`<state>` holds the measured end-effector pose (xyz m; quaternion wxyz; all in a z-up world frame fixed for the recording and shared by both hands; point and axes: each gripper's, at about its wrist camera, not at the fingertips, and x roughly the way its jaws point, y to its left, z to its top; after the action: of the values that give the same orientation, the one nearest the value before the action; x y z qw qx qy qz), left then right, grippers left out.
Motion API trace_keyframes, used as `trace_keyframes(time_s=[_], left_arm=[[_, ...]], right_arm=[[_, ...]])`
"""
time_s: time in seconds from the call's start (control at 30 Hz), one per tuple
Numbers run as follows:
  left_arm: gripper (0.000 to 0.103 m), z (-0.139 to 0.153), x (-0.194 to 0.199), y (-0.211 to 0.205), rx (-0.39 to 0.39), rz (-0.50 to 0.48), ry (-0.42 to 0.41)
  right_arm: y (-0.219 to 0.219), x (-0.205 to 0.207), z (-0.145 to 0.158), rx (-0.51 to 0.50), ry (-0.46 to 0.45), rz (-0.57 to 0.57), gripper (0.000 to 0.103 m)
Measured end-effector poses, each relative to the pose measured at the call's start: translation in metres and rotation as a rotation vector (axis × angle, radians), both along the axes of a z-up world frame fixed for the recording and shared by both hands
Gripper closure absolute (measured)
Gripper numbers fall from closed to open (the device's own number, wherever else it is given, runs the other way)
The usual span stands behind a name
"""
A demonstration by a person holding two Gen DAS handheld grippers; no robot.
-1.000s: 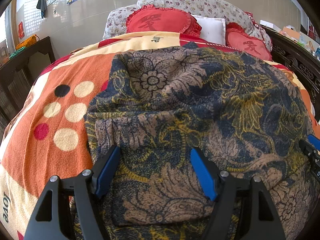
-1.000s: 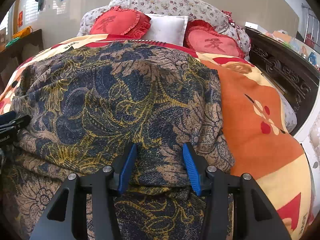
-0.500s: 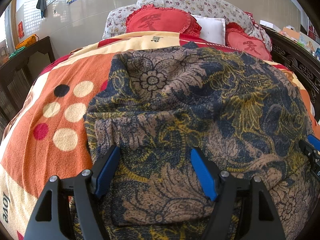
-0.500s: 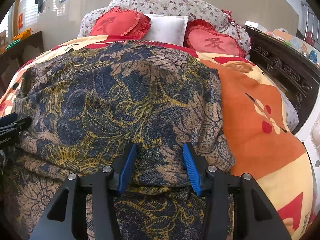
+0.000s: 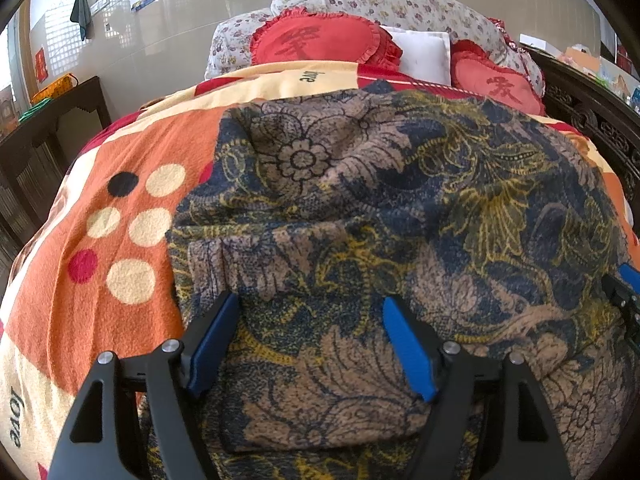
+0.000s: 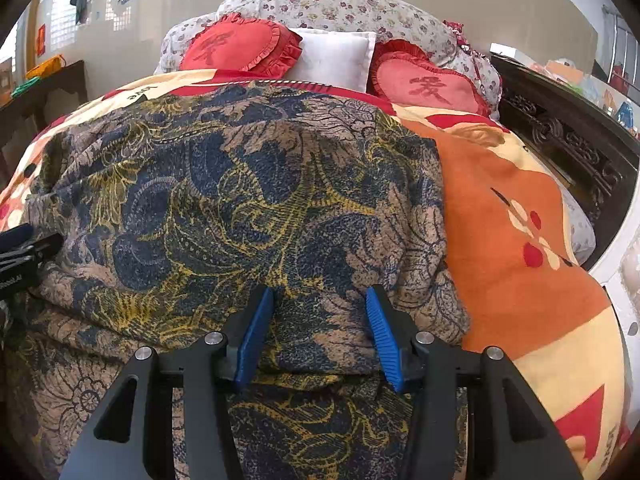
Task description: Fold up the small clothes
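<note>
Plainly, the floral garment [image 5: 400, 208] lay spread on the orange bedspread [image 5: 100, 248], stretching away from both tools. The left gripper [image 5: 312, 340] and right gripper [image 6: 320, 332] sat over its near folded edge — jaws wide apart, gripping nothing — equally close.

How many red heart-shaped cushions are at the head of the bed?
2: one red heart cushion left of the white pillow, another red cushion on its right. More may lie hidden behind the bedding.
</note>
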<state>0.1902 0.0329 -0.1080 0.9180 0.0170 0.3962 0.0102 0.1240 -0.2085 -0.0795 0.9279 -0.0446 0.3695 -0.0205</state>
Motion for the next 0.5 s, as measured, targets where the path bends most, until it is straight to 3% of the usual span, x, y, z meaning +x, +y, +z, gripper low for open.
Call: trace_keyframes(time_s=[0.2,0.4,0.5], left_arm=[[0.025,0.001,0.001,0.001,-0.003,-0.001,0.000],[0.023,0.002,0.000,-0.007,0.050,-0.003,0.011],[0.023,0.021,-0.012,0.000,0.002,-0.037,0.052]], right_arm=[[-0.002,0.000,0.001,0.010,-0.003,0.001,0.070],[0.000,0.001,0.000,-0.011,0.009,0.001,0.069],[0.002,0.002,0.011,-0.042,0.070,0.006,0.069]])
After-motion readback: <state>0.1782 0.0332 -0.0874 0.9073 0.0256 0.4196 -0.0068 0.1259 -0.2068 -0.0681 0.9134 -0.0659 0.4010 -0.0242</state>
